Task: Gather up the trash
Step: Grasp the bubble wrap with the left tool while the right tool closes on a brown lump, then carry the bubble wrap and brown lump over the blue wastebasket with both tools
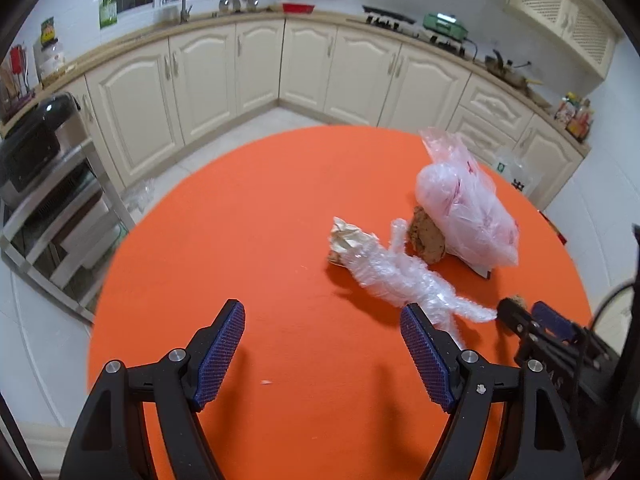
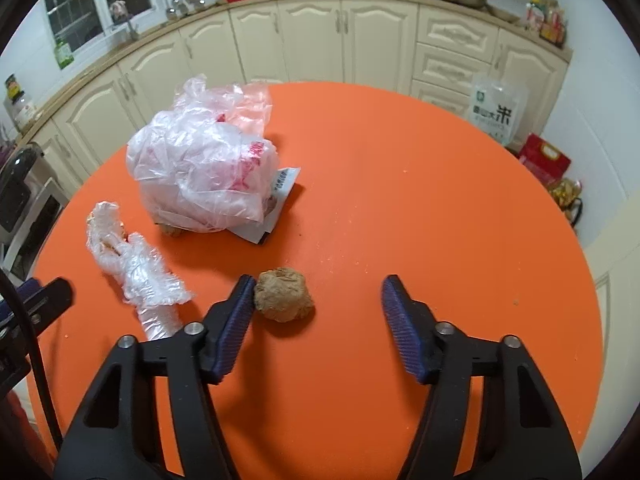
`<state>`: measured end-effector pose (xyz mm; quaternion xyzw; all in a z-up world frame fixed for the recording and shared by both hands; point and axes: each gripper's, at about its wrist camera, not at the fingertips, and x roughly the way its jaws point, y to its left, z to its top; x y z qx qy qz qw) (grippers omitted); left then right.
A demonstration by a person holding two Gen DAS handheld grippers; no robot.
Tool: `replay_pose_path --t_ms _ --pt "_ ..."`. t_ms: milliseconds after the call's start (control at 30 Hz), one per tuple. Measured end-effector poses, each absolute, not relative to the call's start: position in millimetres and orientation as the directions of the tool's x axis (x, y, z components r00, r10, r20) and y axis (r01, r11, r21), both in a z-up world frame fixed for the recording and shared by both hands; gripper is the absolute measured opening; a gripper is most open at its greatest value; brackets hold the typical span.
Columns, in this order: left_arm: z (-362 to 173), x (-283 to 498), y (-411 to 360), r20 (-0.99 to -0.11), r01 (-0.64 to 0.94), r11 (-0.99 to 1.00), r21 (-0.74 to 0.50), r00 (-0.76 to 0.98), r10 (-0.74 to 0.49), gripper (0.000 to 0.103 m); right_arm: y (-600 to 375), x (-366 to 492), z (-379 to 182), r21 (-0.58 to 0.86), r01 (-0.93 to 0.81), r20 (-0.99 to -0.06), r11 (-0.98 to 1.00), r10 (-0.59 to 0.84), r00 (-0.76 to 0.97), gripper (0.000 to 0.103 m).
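R gripper (image 2: 318, 294) part open, holding nothing: brown wad (image 2: 283, 294) sits betw its fingers, touching the L-side one, gap to the other. No long axis, roundish. L gripper (image 1: 322, 326) wide, empty; bubble wrap (image 1: 394, 278) just past its R-side finger

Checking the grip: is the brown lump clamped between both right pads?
No. The brown lump touches only one pad of the right gripper; the other stands clear.

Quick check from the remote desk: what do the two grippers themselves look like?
Both match: the left gripper and right gripper have black angular plastic frames, silver pivot bolts and blue ribbed finger pads. A black cable runs beside the left one. No hands or sleeves show.
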<state>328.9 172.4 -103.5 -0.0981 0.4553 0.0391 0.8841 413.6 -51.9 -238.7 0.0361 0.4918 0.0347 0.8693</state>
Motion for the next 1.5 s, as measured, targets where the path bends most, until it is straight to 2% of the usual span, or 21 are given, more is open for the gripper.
replay_pose_path --t_ms 67,100,467,633,733,800,833,1200,1500 --pt "-104.0 333.0 166.3 -0.808 -0.172 0.975 -0.138 0.589 -0.011 0.076 -52.3 410.5 -237.6 0.136 -0.052 -0.849 0.989 0.144 0.508 0.029" --pt "-104.7 337.3 160.9 -0.808 -0.184 0.975 -0.127 0.589 0.006 0.076 -54.3 409.0 -237.4 0.160 -0.056 -0.849 0.986 0.166 0.502 0.027" --pt "-118.9 368.3 104.7 -0.791 -0.238 0.971 -0.019 0.597 0.131 0.076 -79.3 410.0 -240.7 0.222 -0.066 -0.839 0.973 0.225 0.495 0.027" --pt "-140.9 390.3 95.8 -0.838 -0.276 0.959 -0.064 0.537 0.098 0.073 -77.2 410.3 -240.6 0.203 -0.077 -0.842 0.976 0.214 0.495 0.027" --pt "-144.2 397.0 92.0 -0.834 -0.276 0.957 -0.085 0.545 0.084 0.057 -74.6 409.7 -240.1 0.204 -0.079 -0.841 0.976 0.216 0.497 0.027" --pt "-143.6 400.3 86.2 -0.834 -0.213 0.972 -0.099 0.550 0.035 0.029 -74.3 409.6 -240.1 0.202 -0.079 -0.841 0.976 0.214 0.497 0.027" --pt "-142.9 401.0 85.3 -0.837 -0.184 0.977 -0.106 0.547 0.012 0.021 -74.5 409.4 -240.2 0.202 -0.079 -0.841 0.976 0.214 0.497 0.027" --pt "-141.4 398.7 88.1 -0.840 -0.163 0.983 -0.083 0.543 0.019 0.019 -75.3 401.7 -236.4 0.212 -0.045 -0.837 0.976 0.205 0.507 0.027" --pt "-127.3 365.6 97.2 -0.809 -0.139 0.985 -0.097 0.588 0.004 0.019 -95.0 378.6 -216.4 0.237 0.034 -0.817 0.971 0.180 0.548 0.027"
